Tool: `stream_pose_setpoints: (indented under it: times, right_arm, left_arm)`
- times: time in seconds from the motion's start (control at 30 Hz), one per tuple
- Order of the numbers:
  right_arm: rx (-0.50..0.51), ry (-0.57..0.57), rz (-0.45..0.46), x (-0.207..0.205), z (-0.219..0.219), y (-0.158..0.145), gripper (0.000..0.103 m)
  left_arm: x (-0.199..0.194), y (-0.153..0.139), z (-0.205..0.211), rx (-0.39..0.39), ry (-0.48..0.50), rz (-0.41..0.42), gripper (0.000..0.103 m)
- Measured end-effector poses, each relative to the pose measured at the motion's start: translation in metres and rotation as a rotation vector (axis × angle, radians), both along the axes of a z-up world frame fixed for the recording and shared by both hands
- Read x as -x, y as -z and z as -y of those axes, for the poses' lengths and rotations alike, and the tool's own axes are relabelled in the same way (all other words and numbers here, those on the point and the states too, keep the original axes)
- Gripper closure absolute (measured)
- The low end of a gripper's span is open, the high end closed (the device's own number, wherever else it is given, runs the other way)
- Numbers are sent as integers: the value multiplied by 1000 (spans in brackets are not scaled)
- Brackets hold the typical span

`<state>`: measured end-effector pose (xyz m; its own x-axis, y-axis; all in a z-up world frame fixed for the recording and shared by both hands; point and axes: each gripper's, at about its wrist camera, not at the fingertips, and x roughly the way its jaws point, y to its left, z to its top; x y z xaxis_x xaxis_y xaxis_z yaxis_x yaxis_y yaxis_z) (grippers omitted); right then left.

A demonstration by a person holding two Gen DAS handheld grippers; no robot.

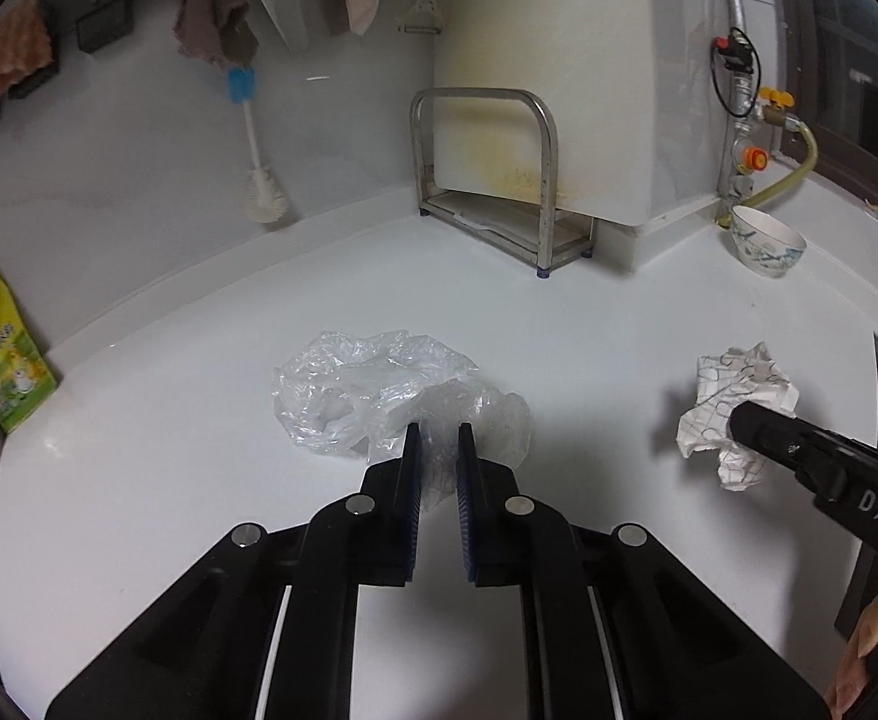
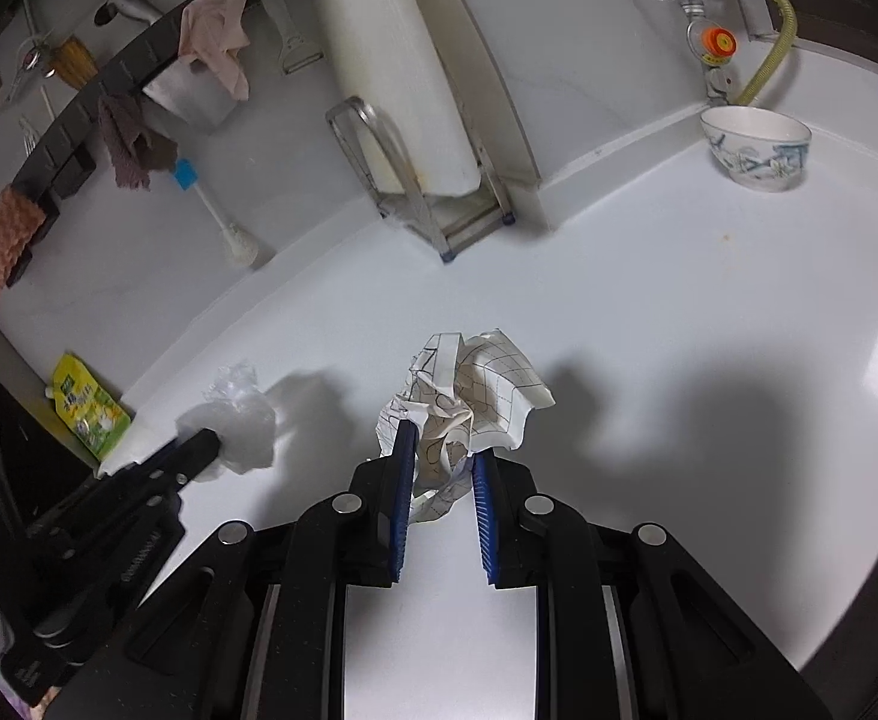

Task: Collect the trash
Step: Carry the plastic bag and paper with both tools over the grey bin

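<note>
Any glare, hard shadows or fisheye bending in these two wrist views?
Left wrist view: even soft light, the counter edge bows with the fisheye, the plastic bag stays sharp. Right wrist view: a bright glare patch low on the right of the counter, dark hard shadows right of the crumpled paper, corners vignetted black.

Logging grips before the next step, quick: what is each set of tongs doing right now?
Left tongs: closed on the clear plastic bag.
Right tongs: closed on the crumpled paper.

Left gripper (image 1: pixel 439 438) angled downward, jaws nearly together, pinching the clear plastic bag (image 1: pixel 372 396). Right gripper (image 2: pixel 442 441) angled downward likewise, jaws clamped on the crumpled paper (image 2: pixel 475 396).
</note>
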<state>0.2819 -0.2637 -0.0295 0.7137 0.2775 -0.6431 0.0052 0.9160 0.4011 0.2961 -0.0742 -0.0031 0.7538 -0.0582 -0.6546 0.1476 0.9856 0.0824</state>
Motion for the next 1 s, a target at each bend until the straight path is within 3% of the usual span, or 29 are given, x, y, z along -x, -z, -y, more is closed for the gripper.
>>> stream_pose_setpoints:
  times: [0.33,0.63,1.0]
  right_arm:
    - [34,16,-4,80,-20,-13,85]
    - [85,15,46,177,-46,-32,85]
    - [150,10,50,287,-64,-21,85]
  left_arm:
    - [94,-14,-23,-53,-2,52,92]
    - [179,-20,-50,-1,-9,38,92]
    - [276,-7,-55,37,45,16,92]
